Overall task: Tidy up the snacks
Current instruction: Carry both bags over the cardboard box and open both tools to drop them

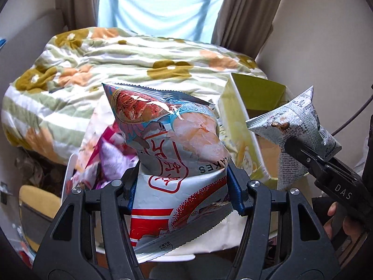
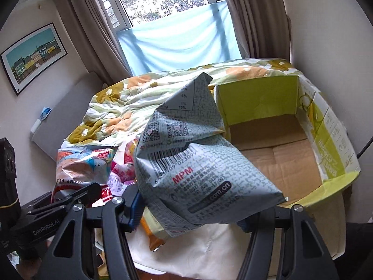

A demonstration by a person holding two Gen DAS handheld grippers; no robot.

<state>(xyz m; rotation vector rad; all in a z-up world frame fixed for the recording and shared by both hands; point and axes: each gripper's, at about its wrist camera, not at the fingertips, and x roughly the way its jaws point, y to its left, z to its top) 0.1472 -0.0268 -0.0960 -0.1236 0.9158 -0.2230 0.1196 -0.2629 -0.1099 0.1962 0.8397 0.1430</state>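
My left gripper [image 1: 184, 184] is shut on a shiny shrimp-flakes bag [image 1: 167, 135], its blue pads squeezing the bag's waist and holding it upright in the air. That bag also shows at the left of the right wrist view, shrimp-flakes bag [image 2: 79, 168], with the left gripper [image 2: 93, 187] beneath it. My right gripper [image 2: 188, 214] is shut on a grey printed snack packet [image 2: 198, 163] with a barcode; its right finger is hidden behind the packet. From the left wrist view, the right gripper [image 1: 293, 147] holds the grey packet [image 1: 300, 121] beside an open green cardboard box [image 1: 247, 98].
The green box [image 2: 333, 140] lies open and empty, its brown floor showing. Pink and purple snack packets [image 1: 105, 154] and an orange-edged packet [image 2: 151, 233] lie on a white-covered surface [image 2: 198, 252]. A floral blanket [image 1: 116, 58] covers the bed behind, below a curtained window.
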